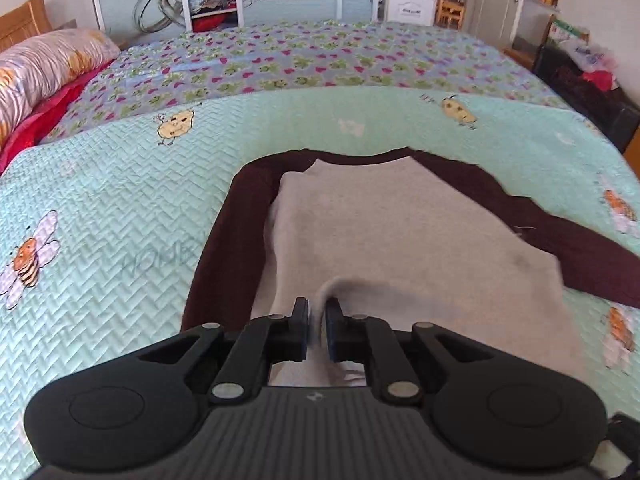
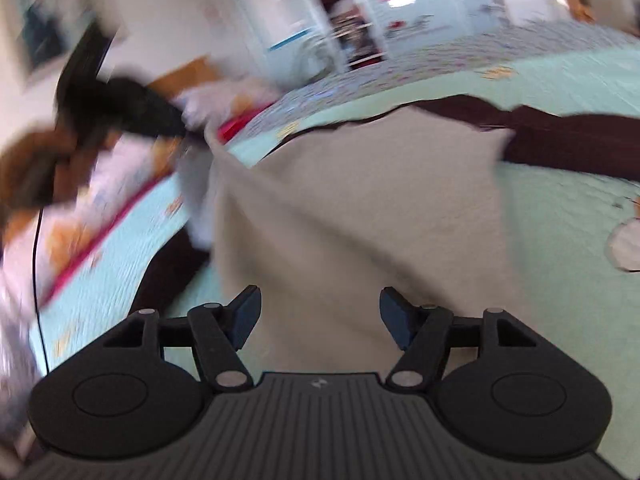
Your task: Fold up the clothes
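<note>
Our left tongs (image 1: pixel 317 322) pinch a raised fold of the grey sweatshirt (image 1: pixel 400 232) on the bed (image 1: pixel 120 184); our right tongs (image 2: pixel 320 316) hang open above it.

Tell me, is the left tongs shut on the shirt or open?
Shut: the left tongs pinch a raised ridge of the shirt's grey fabric between their pads.

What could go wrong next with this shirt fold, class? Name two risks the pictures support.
1. The left gripper pinches only a thin ridge of the grey shirt; a pull may slip it free.
2. The right gripper is open over the shirt, holding nothing, so a one-sided lift could skew the fold and drag the maroon sleeve out of line.
</note>
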Tool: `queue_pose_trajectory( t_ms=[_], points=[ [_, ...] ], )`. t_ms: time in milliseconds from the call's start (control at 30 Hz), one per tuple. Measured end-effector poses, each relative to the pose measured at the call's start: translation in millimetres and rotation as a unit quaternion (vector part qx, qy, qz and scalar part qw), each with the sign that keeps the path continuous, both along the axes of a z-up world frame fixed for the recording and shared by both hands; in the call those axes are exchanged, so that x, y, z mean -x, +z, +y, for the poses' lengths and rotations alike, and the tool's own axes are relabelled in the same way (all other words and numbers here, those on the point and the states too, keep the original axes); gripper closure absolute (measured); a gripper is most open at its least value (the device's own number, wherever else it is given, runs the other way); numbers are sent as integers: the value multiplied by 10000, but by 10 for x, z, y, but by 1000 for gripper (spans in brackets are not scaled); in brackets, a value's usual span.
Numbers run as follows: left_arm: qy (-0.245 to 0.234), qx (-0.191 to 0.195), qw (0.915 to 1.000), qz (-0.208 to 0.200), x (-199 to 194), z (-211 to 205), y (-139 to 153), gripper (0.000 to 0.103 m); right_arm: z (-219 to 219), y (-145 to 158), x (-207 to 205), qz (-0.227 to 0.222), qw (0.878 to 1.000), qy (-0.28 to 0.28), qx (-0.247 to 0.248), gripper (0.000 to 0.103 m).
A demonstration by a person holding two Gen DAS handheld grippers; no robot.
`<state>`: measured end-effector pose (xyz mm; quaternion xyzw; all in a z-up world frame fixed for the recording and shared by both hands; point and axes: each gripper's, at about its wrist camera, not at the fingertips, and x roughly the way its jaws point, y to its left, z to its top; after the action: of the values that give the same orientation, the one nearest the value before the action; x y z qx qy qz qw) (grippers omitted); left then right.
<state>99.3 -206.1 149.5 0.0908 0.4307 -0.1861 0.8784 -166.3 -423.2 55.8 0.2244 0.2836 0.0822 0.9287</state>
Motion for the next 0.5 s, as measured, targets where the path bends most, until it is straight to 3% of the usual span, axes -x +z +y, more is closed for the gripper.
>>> queue_pose_trajectory(
  t_ms=[100,167,267,300,367,433,500],
  points=[
    [116,2,9999,118,-242,-114,-363,78,-271,-88,-139,243,9981,-562,-58,35],
    [230,162,9991,330,-262,-69,-527,67,-133,-38,-26,-42,9989,-399,251,35],
    [475,1102,9908,630,-180,262,-518,55,175,42,182,-500,9945,26,924,35],
    [556,1414,9857,729,-152,372,-515,52,376,40,279,-620,9865,296,1486,35],
    [716,2031,9722,924,-97,592,-510,49,775,30,469,-847,9586,826,2589,33],
    [915,2561,9566,1046,12,808,-472,48,1105,-116,548,-927,9202,1116,3635,33],
    [966,2728,9516,1031,186,918,-431,46,1326,-286,547,-954,8815,1078,4496,33]
  ],
)
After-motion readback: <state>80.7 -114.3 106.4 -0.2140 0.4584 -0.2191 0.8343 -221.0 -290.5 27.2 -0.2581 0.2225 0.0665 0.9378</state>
